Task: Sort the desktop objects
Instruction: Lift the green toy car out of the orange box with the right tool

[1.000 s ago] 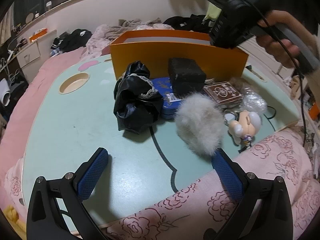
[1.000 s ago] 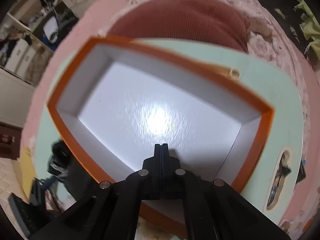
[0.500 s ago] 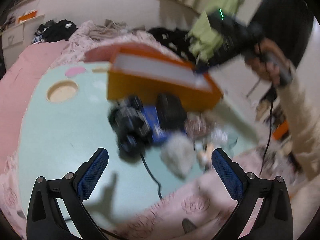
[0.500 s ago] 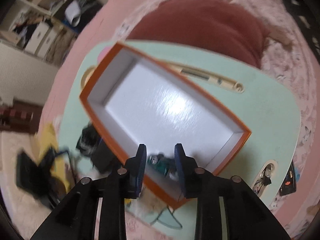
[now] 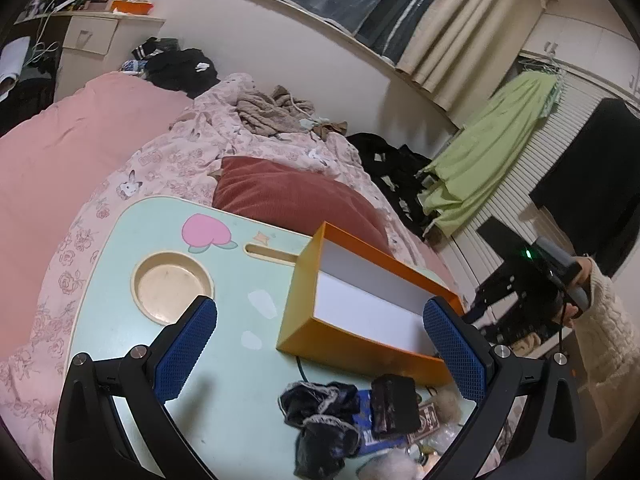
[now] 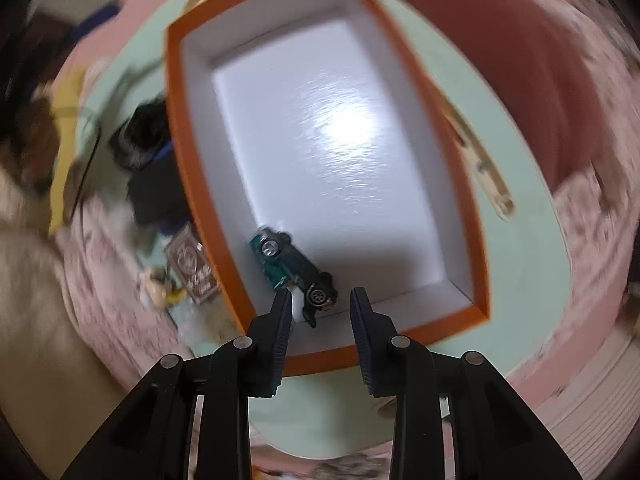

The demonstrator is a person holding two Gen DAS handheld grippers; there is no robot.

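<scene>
The right claw [image 6: 319,300] points down over the orange cardboard box with a white inside [image 6: 340,152]; its jaws have just been opening and stand released, with the small dark-green toy car [image 6: 294,270] lying free on the box floor near the lower corner. The left claw [image 5: 320,352] gapes wide and empty above the pale green tabletop [image 5: 224,380], where a black crumpled cloth [image 5: 320,420], a dark rectangular block [image 5: 394,408] and a blue tin [image 5: 366,424] cluster at lower centre, beside the box.
</scene>
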